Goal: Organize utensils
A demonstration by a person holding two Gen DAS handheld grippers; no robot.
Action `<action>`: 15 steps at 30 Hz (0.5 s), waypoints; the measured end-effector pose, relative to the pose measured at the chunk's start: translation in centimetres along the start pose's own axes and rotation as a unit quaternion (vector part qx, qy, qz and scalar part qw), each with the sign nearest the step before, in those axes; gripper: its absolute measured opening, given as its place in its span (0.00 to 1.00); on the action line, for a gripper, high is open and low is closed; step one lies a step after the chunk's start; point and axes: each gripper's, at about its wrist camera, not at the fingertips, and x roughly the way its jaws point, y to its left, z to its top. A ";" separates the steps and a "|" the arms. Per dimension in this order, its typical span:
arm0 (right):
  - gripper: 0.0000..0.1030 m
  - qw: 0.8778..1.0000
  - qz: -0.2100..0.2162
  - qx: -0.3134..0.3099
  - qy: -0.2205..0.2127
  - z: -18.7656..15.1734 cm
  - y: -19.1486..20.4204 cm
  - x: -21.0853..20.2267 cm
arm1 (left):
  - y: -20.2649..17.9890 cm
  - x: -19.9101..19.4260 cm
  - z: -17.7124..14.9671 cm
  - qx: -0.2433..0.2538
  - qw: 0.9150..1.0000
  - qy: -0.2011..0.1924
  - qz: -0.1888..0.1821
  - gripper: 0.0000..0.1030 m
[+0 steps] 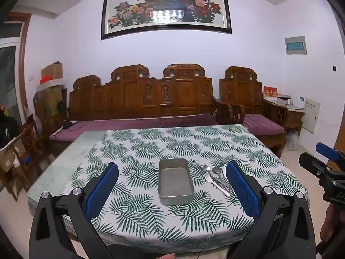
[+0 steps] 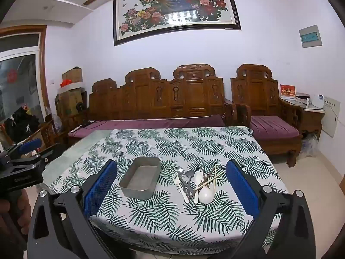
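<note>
1. I'm holding the left gripper (image 1: 172, 185) above the table's near edge, fingers spread wide, nothing between them.
2. I'm keeping the right gripper (image 2: 171, 183) likewise released, hovering over the near edge and gripping nothing.
3. The metal tray (image 2: 141, 180) is sitting empty on the leaf-print tablecloth (image 2: 194, 142), toward the near edge, around the middle.
4. The utensils (image 2: 197, 183) are lying in a loose pile just beside the tray, toward the right edge: white plastic fork (image 2: 180, 182), metal spoons (image 2: 186, 177), white ladle-like spoon (image 2: 204, 192), chopsticks (image 2: 210, 178) crossing on top.
</note>
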 end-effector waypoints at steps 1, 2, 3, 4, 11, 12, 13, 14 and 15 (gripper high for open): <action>0.98 1.000 0.001 0.000 -0.001 0.0 0.0 0.0 | 0.0 0.0 0.0 0.000 1.000 0.000 0.000 0.94; 0.98 1.000 0.001 0.000 0.000 0.0 0.0 0.0 | 0.0 0.0 0.0 -0.001 1.000 -0.001 0.000 0.94; 0.98 1.000 0.001 0.000 0.000 0.0 0.0 0.0 | 0.1 0.0 0.0 -0.001 1.000 -0.001 0.000 0.94; 0.98 1.000 0.002 0.000 0.001 0.0 0.0 0.0 | 0.0 -0.1 0.0 0.002 1.000 -0.004 0.002 0.94; 0.98 1.000 0.003 0.001 0.000 0.0 -0.1 -0.1 | 0.0 0.0 0.0 0.001 1.000 -0.003 0.000 0.94; 0.98 1.000 0.003 0.001 -0.001 0.0 0.0 -0.2 | 0.1 0.0 0.0 0.001 1.000 -0.004 0.001 0.94; 0.98 1.000 0.003 0.000 -0.001 0.0 0.0 -0.2 | 0.1 0.0 0.0 0.001 1.000 -0.004 0.001 0.94; 0.98 1.000 0.003 0.000 -0.001 -0.1 0.0 -0.2 | 0.1 0.0 0.0 0.001 1.000 -0.004 0.002 0.94; 0.98 1.000 0.003 -0.001 -0.001 -0.1 0.1 -0.3 | -0.1 -0.1 -0.2 0.002 1.000 -0.004 0.002 0.94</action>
